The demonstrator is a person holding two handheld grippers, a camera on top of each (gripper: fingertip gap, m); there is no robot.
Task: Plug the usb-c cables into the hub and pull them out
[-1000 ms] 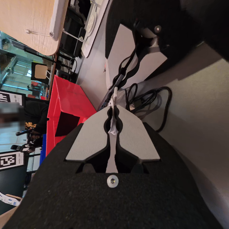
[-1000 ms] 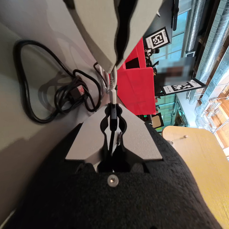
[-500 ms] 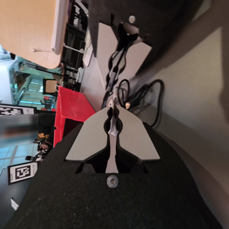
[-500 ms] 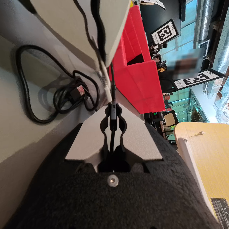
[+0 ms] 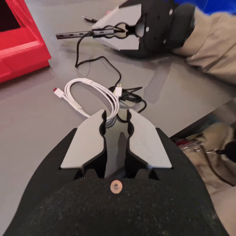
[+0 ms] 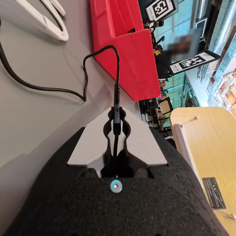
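My left gripper [image 5: 116, 112] is open and empty, just above the grey table [image 5: 31, 127]. The coiled white USB-C cable [image 5: 92, 94] lies on the table just beyond its fingertips, with a black cable bundle [image 5: 131, 97] to its right. My right gripper [image 5: 94, 30] is shut on the grey hub [image 5: 71, 35] and holds it above the table farther back. In the right wrist view the hub [image 6: 116, 114] sits between my right gripper's [image 6: 116, 108] jaws. A black cable [image 6: 118, 66] is plugged into the hub and loops down to the table.
A red bin [image 5: 19, 42] stands at the left, also in the right wrist view [image 6: 127, 51]. A loose metal plug [image 5: 89, 19] lies beyond the hub. A person's beige sleeve [image 5: 210, 44] is at the right. A wooden chair [image 6: 204, 140] is beside the table. Spacing between my two grippers at the tips: around 20 cm.
My left gripper has opened, let go of the white cable and drawn back. The white cable now lies coiled on the table. My right gripper still holds the hub.
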